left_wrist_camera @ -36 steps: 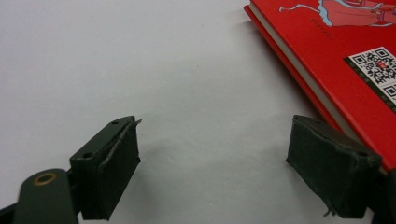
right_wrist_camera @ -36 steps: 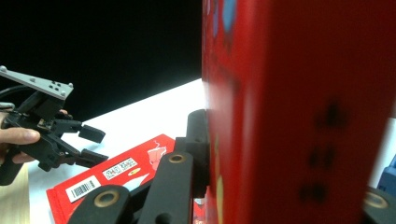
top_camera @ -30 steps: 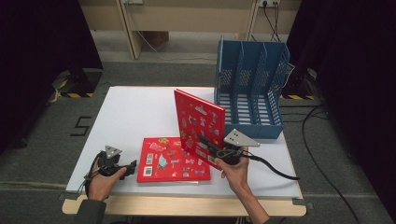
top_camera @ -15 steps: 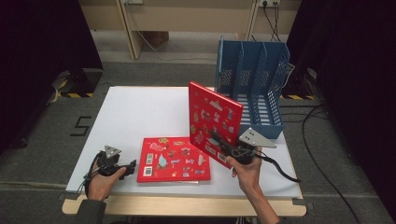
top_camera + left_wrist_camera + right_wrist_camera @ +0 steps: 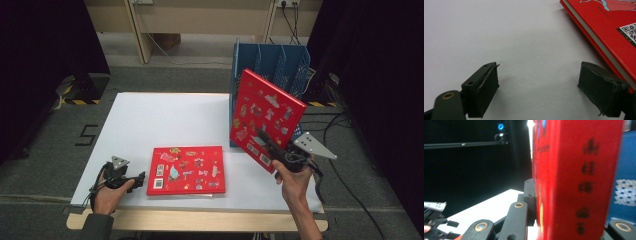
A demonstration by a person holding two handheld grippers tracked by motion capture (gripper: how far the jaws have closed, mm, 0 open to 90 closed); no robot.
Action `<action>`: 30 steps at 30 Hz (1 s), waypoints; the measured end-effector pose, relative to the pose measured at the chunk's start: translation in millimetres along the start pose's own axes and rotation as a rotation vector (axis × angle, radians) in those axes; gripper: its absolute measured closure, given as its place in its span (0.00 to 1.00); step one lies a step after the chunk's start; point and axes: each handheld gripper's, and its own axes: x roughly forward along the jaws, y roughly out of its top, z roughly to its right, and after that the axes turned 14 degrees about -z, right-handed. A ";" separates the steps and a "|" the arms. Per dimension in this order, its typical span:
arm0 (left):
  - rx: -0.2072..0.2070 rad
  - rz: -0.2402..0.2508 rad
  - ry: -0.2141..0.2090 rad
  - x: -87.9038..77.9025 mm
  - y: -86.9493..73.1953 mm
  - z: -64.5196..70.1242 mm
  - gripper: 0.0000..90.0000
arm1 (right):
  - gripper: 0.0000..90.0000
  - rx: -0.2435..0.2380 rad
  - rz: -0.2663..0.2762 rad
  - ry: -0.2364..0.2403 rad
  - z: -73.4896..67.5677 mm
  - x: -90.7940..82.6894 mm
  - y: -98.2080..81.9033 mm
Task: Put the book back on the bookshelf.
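Note:
My right gripper (image 5: 272,150) is shut on a red book (image 5: 265,117), held upright and tilted in the air in front of the blue file rack (image 5: 272,62). In the right gripper view the book's spine (image 5: 579,180) stands between the jaws, one black jaw pressed on its cover. A second red book (image 5: 186,170) lies flat on the white table (image 5: 165,120). My left gripper (image 5: 136,178) rests on the table just left of that book, jaws open with nothing between them; in the left gripper view the flat book's edge (image 5: 604,32) passes its right finger (image 5: 602,92).
The blue file rack stands at the table's far right with several upright slots. Cables (image 5: 345,165) trail over the floor to the right. A wooden desk (image 5: 200,15) and dark curtains (image 5: 45,50) stand beyond the table.
The right hand has carried the held red book up and to the right, toward the blue rack. The left hand and the flat book have stayed put.

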 end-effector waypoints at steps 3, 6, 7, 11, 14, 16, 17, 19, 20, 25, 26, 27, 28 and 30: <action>-0.003 -0.002 -0.001 0.1 0.0 0.0 0.17 | 0.88 0.014 0.022 -0.038 9.4 -8.6 5.7; -0.005 -0.002 -0.004 0.3 -0.1 -0.2 0.17 | 0.88 0.017 0.027 -0.095 19.9 -12.1 10.4; -0.004 -0.002 -0.004 0.3 0.0 -0.2 0.17 | 0.88 0.026 0.027 -0.109 23.3 -12.1 11.6; -0.005 -0.003 -0.002 0.1 -0.1 0.0 0.17 | 0.88 0.044 0.039 -0.183 41.5 -5.0 14.1; -0.005 -0.005 -0.005 0.1 -0.2 -0.5 0.17 | 0.88 0.064 0.060 -0.220 54.4 3.0 16.0; -0.005 -0.004 -0.006 0.2 0.0 -0.2 0.17 | 0.88 0.075 0.064 -0.254 63.5 10.5 18.4; -0.007 -0.002 -0.005 0.4 0.1 0.0 0.17 | 0.88 0.079 0.059 -0.261 66.3 13.4 19.5; -0.006 -0.004 -0.004 0.2 0.0 0.1 0.17 | 0.88 0.076 0.048 -0.289 73.1 22.3 22.6; -0.006 -0.003 -0.003 0.2 0.0 0.2 0.17 | 0.88 0.078 0.043 -0.300 75.9 26.9 23.9; -0.005 -0.003 -0.007 0.4 0.3 0.3 0.17 | 0.88 0.096 0.036 -0.337 87.9 52.0 33.8; -0.005 -0.002 -0.007 0.4 0.3 0.3 0.17 | 0.88 0.098 0.021 -0.348 90.8 58.1 36.6; -0.005 0.000 -0.007 0.7 0.2 0.3 0.17 | 0.88 0.100 0.011 -0.358 92.5 61.7 38.2; -0.005 0.000 -0.008 0.6 0.2 0.3 0.17 | 0.88 0.098 0.007 -0.372 95.2 67.0 40.0; -0.006 0.001 -0.009 0.6 0.0 0.5 0.17 | 0.88 0.098 -0.003 -0.396 101.0 76.7 42.0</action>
